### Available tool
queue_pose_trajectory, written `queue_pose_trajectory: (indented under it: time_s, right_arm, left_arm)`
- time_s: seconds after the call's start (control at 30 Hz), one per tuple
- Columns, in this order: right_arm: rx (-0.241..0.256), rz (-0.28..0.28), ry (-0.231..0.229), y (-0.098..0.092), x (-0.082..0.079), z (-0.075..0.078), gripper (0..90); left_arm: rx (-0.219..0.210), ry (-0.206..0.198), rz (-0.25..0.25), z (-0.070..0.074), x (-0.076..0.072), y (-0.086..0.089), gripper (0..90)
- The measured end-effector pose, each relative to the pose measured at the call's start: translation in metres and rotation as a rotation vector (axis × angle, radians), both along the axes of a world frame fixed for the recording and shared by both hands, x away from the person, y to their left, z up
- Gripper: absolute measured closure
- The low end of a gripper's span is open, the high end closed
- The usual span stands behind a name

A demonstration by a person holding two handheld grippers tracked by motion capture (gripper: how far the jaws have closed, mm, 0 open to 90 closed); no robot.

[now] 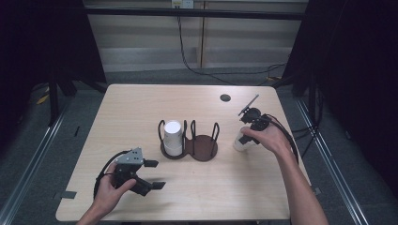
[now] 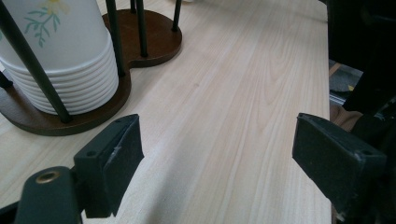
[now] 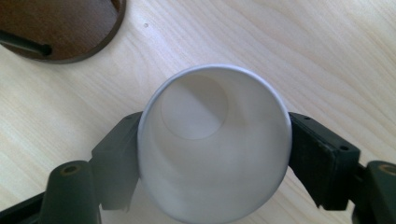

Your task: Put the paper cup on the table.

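The right gripper (image 3: pixel 212 154) clamps 1 white paper cup (image 3: pixel 212 144) on the light wooden table (image 1: pixel 141 103), right of the dark 2-bay wooden holder (image 1: pixel 202 147). The left gripper (image 2: pixel 217 158) rests with jaws wide.

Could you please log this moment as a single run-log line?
right gripper: shut on white paper cup | left gripper: open, idle over table | dark wooden two-ring holder: left ring stacked, right ring empty
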State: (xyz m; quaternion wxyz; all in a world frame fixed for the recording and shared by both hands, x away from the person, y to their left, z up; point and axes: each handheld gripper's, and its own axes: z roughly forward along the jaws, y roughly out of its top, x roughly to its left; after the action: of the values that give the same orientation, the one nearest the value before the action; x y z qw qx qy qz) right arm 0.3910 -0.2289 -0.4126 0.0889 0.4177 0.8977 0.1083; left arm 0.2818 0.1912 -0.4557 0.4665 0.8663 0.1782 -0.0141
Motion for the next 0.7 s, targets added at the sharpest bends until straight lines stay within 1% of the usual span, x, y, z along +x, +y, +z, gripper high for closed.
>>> queue_pose_trajectory:
  time_s: [0.07, 0.13, 0.27, 0.33, 0.4, 0.47, 0.53, 0.6, 0.63, 0.7]
  right_arm:
    - [0.004, -0.002, -0.006, 0.001, 0.001, -0.001, 23.2]
    - [0.001, -0.003, -0.002, 0.004, 0.003, -0.002, 22.5]
    - [0.003, -0.010, -0.013, 0.007, 0.005, -0.004, 21.0]
    - [0.019, -0.018, -0.005, 0.008, 0.006, -0.006, 20.3]
    - [0.017, -0.023, 0.005, 0.009, 0.007, -0.010, 18.5]
    - [0.030, -0.031, 0.011, 0.009, 0.007, -0.013, 16.7]
    - [0.057, -0.036, -0.007, 0.008, 0.007, -0.014, 15.4]
    - [0.067, -0.040, -0.006, 0.008, 0.006, -0.015, 14.6]
    - [0.065, -0.040, -0.001, 0.008, 0.006, -0.015, 14.6]
    - [0.079, -0.047, -0.004, 0.008, 0.006, -0.014, 14.6]
  left_arm:
    - [0.005, 0.000, 0.001, 0.000, 0.000, 0.000, 16.1]
    - [0.002, 0.001, 0.003, 0.000, 0.000, 0.000, 16.1]
    - [-0.001, 0.000, 0.004, 0.000, 0.000, 0.000, 16.1]
    - [0.003, -0.001, 0.005, 0.000, 0.001, 0.000, 16.1]
    - [0.008, -0.002, 0.002, -0.001, 0.001, 0.000, 16.1]
    - [0.006, 0.000, 0.001, -0.001, 0.001, 0.000, 16.1]
    - [0.004, 0.001, 0.003, -0.001, 0.001, 0.000, 16.1]
    - [0.005, 0.003, 0.002, -0.001, 0.001, -0.001, 16.1]
    - [0.000, 0.007, 0.002, -0.001, 0.001, -0.001, 16.1]
    - [-0.016, 0.006, -0.001, 0.000, 0.000, -0.002, 16.1]
